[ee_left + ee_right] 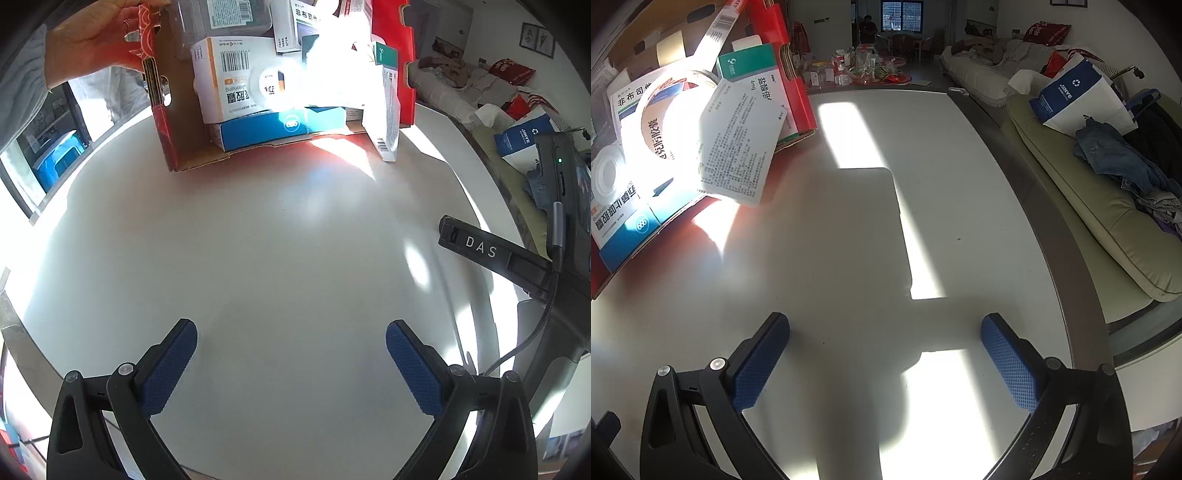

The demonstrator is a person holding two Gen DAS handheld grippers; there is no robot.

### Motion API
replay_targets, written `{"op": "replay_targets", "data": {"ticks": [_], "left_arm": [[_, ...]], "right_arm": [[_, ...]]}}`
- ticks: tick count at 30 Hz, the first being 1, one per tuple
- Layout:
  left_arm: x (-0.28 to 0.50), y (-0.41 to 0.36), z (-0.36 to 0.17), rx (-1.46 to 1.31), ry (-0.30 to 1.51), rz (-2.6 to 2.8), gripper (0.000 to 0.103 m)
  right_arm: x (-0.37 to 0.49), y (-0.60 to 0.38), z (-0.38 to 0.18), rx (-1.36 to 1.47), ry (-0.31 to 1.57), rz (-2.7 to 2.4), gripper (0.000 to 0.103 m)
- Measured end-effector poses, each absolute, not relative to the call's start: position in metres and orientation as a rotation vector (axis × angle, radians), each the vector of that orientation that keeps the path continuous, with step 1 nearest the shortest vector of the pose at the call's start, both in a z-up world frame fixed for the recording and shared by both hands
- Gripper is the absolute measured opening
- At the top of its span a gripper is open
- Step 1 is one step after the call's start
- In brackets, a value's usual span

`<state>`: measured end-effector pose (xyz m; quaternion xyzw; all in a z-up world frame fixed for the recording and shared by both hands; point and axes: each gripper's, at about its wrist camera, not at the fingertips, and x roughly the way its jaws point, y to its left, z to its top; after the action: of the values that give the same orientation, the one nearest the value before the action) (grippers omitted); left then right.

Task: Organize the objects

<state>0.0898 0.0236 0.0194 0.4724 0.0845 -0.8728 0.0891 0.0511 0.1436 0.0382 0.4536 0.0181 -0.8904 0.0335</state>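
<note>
Boxes [236, 85] (hand [99, 40] only leftward) fill carton [798, 99].

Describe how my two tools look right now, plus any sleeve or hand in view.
Both tools, left tool and right tool, have black frames, blue textured pads and silver pivot screws. The right tool's body reads DAS, with a braided grey cable. A bare hand shows a grey sleeve.

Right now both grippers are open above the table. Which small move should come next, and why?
Probably move the right gripper toward the white medicine box that leans out of the open side of the red carton. A bare hand tips that carton, the other boxes lie inside, and this one reaches onto the white table. Both grippers are open and hold nothing; the left gripper is farther away.
</note>
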Motion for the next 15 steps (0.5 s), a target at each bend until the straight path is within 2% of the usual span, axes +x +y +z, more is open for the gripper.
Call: {"op": "replay_targets", "data": {"ticks": [15], "left_arm": [[0.084, 0.043, 0.028, 1.386, 0.184, -2.630, 0.103]], "right_arm": [[0.050, 0.144, 0.039, 1.396, 0.054, -2.737, 0.103]]}}
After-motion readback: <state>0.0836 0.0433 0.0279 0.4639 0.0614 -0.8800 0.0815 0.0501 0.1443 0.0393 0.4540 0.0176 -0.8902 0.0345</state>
